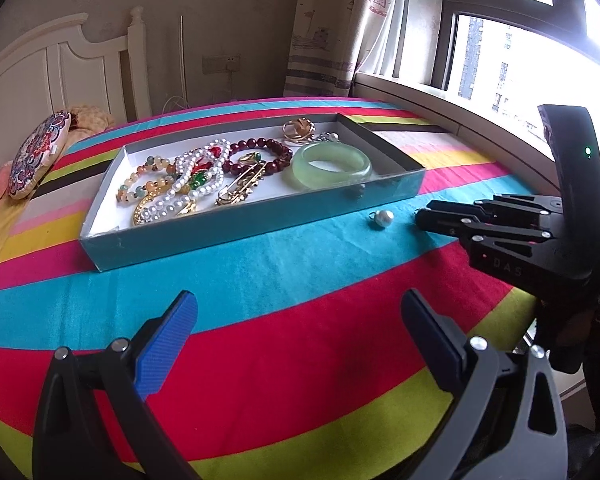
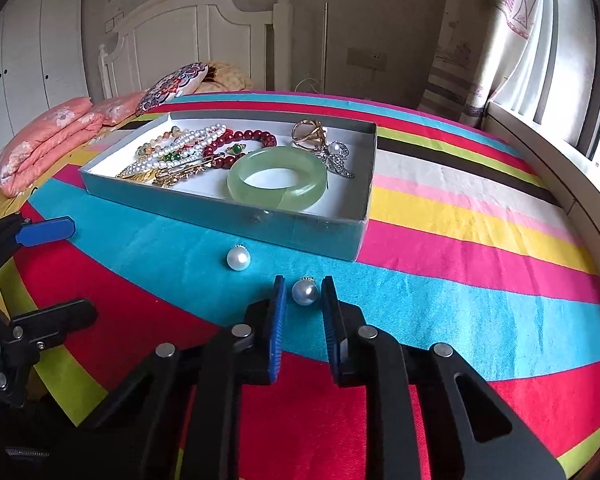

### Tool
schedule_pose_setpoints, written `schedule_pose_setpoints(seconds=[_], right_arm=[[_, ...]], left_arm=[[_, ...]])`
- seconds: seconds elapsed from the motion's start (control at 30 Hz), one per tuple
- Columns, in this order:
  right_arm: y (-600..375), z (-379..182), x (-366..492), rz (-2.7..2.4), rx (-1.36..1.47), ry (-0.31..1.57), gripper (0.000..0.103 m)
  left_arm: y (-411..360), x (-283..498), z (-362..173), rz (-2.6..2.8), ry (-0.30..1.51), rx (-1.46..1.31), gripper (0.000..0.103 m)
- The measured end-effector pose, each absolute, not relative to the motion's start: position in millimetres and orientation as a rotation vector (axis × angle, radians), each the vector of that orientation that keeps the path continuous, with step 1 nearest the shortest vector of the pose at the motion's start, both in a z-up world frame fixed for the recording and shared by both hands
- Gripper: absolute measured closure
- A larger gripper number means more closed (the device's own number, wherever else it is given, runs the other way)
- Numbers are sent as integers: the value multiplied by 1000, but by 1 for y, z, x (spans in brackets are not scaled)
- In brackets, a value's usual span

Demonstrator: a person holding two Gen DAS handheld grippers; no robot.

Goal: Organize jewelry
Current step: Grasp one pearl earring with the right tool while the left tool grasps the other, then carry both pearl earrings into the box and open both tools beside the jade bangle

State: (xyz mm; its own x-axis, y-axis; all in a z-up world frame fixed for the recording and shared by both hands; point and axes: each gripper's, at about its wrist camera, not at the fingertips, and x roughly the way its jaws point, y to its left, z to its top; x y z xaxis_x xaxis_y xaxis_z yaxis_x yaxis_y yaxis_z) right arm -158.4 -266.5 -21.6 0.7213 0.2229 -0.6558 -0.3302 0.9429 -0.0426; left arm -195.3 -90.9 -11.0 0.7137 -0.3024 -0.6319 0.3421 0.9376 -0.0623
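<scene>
A shallow teal box (image 1: 260, 222) (image 2: 300, 234) lies on the striped bedspread, holding a green jade bangle (image 1: 332, 164) (image 2: 278, 178), pearl strands (image 1: 196, 184), a dark red bead bracelet (image 2: 252, 138), gold rings and brooches. Two pearl earrings lie on the blue stripe in front of the box. My right gripper (image 2: 303, 286) (image 1: 420, 215) is shut on one pearl earring (image 2: 305, 291), its pads at both sides. The other pearl earring (image 2: 238, 258) (image 1: 382, 219) lies loose just left of it. My left gripper (image 1: 300, 320) (image 2: 60, 276) hovers open and holds nothing.
A round embroidered cushion (image 1: 40, 156) (image 2: 172, 84) and a folded pink quilt (image 2: 48, 140) lie near the white headboard (image 2: 204, 40). A window sill (image 1: 440, 108) and curtain border the bed's right side. Bare striped bedspread (image 2: 460, 240) stretches right of the box.
</scene>
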Motion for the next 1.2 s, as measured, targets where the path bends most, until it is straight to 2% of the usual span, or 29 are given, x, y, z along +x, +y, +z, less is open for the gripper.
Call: schedule_pose_setpoints(seconds=[0.3, 0.5, 0.57, 0.63, 0.8, 0.87, 0.97, 1.2], right_arm=[[-284, -15, -171, 306, -105, 662, 88], [-304, -10, -180, 281, -69, 648, 88], [-310, -12, -180, 275, -53, 651, 88], [-315, -13, -179, 277, -36, 655, 88], [-317, -15, -178, 286, -15, 656, 88], [-317, -16, -178, 289, -10, 657, 88], [-319, -16, -179, 290, 0, 657, 88], [-329, -16, -181, 291, 34, 651, 87]], left_arm=[[-123, -174, -4, -456, 754, -28, 3], [-151, -155, -7, -405, 764, 6, 22], [-155, -145, -11, -385, 800, -8, 37], [-156, -140, -10, -379, 804, -31, 38], [-167, -135, -9, -350, 824, -14, 47], [-175, -129, -8, -310, 841, 0, 62], [-186, -121, -7, -271, 870, 16, 77], [-202, -126, -9, -212, 849, 109, 80]])
